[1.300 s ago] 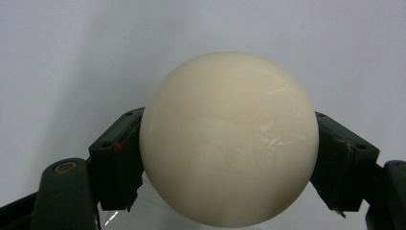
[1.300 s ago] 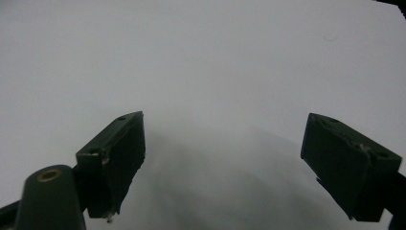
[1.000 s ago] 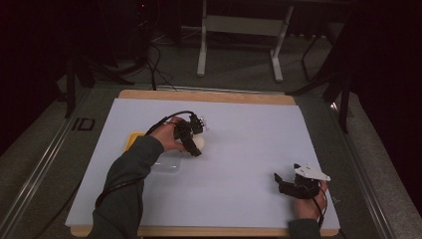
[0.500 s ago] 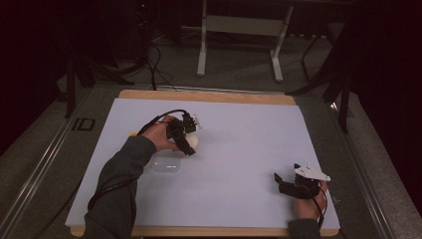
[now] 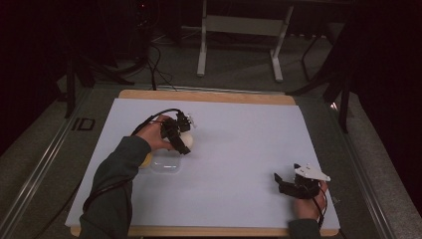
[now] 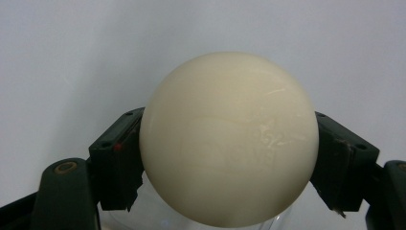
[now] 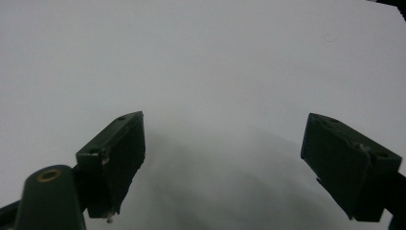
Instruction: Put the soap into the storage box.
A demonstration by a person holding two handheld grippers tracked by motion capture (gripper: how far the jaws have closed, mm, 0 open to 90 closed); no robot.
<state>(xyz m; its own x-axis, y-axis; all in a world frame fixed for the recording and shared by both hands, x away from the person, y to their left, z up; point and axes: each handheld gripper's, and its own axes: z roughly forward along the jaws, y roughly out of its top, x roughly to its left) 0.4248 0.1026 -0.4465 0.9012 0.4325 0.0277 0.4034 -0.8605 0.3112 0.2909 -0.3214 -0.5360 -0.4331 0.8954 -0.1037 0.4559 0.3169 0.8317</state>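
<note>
A smooth cream ball (image 6: 229, 139) sits between the two black jaws of my left gripper (image 5: 180, 143), pressed from both sides. From above, the ball (image 5: 189, 141) hangs over the white sheet at the left centre, just beyond a clear plastic container (image 5: 165, 166). Part of that container's rim (image 6: 158, 218) shows under the ball. Far off at the front right, my right gripper (image 5: 281, 182) rests low over the sheet. Its jaws (image 7: 225, 163) stand wide apart with nothing between them.
A white sheet (image 5: 249, 134) covers the wooden table (image 5: 209, 95). A yellow object (image 5: 146, 160) peeks out from under the left sleeve beside the clear container. Beyond the table are a dark floor, cables and a metal stand (image 5: 239, 30).
My left gripper has carried the ball a little to the left, closer over the clear container, and the sleeve now hides most of the yellow object. The right gripper has kept still.
</note>
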